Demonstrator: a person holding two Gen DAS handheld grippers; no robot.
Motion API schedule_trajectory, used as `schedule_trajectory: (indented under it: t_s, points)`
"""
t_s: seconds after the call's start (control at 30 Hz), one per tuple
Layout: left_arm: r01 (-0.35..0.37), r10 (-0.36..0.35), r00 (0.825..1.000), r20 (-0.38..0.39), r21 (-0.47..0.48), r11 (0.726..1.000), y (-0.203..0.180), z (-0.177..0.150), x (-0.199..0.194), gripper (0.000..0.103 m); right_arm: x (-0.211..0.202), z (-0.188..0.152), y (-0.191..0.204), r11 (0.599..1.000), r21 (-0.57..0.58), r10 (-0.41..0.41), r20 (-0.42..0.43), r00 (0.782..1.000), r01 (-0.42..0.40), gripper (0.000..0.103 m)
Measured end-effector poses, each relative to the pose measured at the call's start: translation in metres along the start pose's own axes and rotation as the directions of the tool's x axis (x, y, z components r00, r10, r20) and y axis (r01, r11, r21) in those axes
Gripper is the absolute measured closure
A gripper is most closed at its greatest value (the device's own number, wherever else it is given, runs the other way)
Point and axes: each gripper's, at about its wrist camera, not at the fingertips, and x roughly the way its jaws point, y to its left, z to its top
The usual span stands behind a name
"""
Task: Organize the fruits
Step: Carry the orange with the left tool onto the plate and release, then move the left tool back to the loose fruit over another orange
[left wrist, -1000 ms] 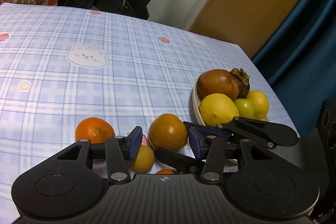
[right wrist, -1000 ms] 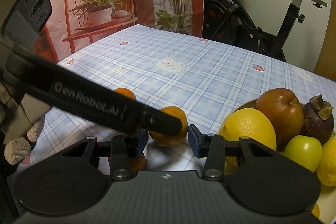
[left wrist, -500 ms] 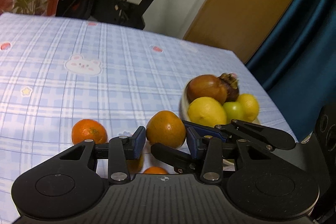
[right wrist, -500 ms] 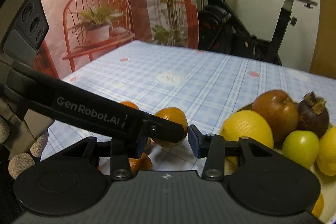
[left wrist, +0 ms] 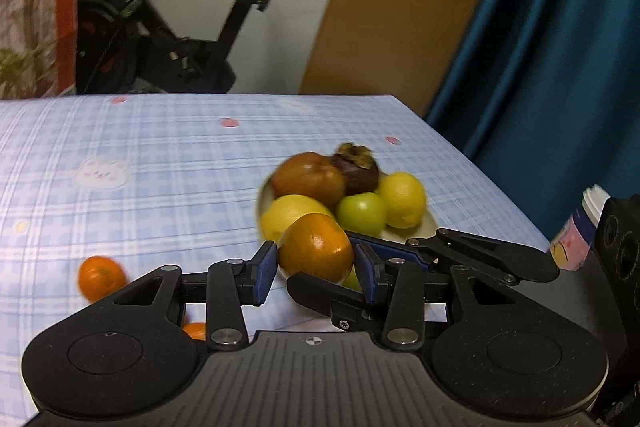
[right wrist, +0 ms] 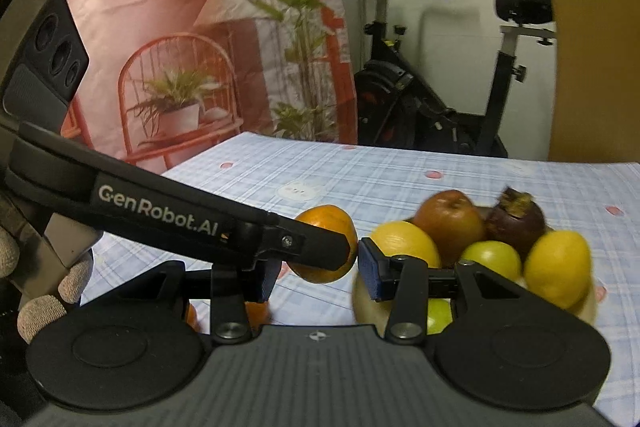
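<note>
My left gripper point(left wrist: 316, 263) is shut on an orange point(left wrist: 315, 247) and holds it above the table, close to the near rim of a cream plate point(left wrist: 426, 223). The plate carries a brown apple point(left wrist: 308, 177), a mangosteen point(left wrist: 356, 165), two lemons point(left wrist: 402, 199) and a green fruit point(left wrist: 362, 213). The held orange also shows in the right wrist view point(right wrist: 326, 223), with the left gripper's finger across it. My right gripper point(right wrist: 316, 273) is open and empty, just behind the orange and beside the plate point(right wrist: 364, 297).
A loose mandarin point(left wrist: 100, 277) lies on the blue checked tablecloth point(left wrist: 160, 163) at the left, and another orange fruit point(left wrist: 194, 330) peeks out under the left gripper. A printed cup point(left wrist: 580, 227) stands at the right table edge. An exercise bike point(left wrist: 168, 39) stands behind the table.
My left gripper has lifted the orange off the table and carried it right, toward the plate. Both views have tilted up. The right gripper stays open.
</note>
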Motion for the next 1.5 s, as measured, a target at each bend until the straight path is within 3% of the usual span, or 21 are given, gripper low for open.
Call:
schedule_trajectory:
  t_s: [0.43,0.63,0.87,1.03,1.2,1.5]
  points:
    - [0.057,-0.045,0.994,-0.095,0.135,0.989,-0.059,0.027,0.059,0.058,-0.036,-0.012,-0.068,0.973,0.203,-0.122,0.06,0.991,0.107,0.058]
    - [0.071,-0.049,0.987,-0.151,0.144,0.987,-0.072,0.026,0.085,0.058,-0.04,-0.017,-0.087,0.944,0.273,-0.199,0.024,0.98,0.185,0.058]
    - [0.067,-0.041,0.983,-0.178,0.14,0.988,-0.077,0.025,0.102,0.058,-0.039,-0.022,-0.094,0.925,0.307,-0.232,-0.008,0.973,0.223,0.057]
    - [0.055,-0.028,0.985,-0.171,0.158,0.986,-0.084,0.022,0.103,0.057,-0.038,-0.023,-0.094,0.921,0.311,-0.243,-0.017,0.97,0.236,0.055]
    - [0.041,-0.017,0.987,-0.163,0.147,0.988,-0.08,0.019,0.095,0.049,-0.036,-0.023,-0.088,0.924,0.288,-0.254,-0.024,0.967,0.25,0.054]
    - [0.002,0.0,0.998,-0.069,0.033,0.999,-0.06,0.011,0.057,0.045,-0.032,-0.023,-0.081,0.935,0.24,-0.262,-0.023,0.965,0.26,0.045]
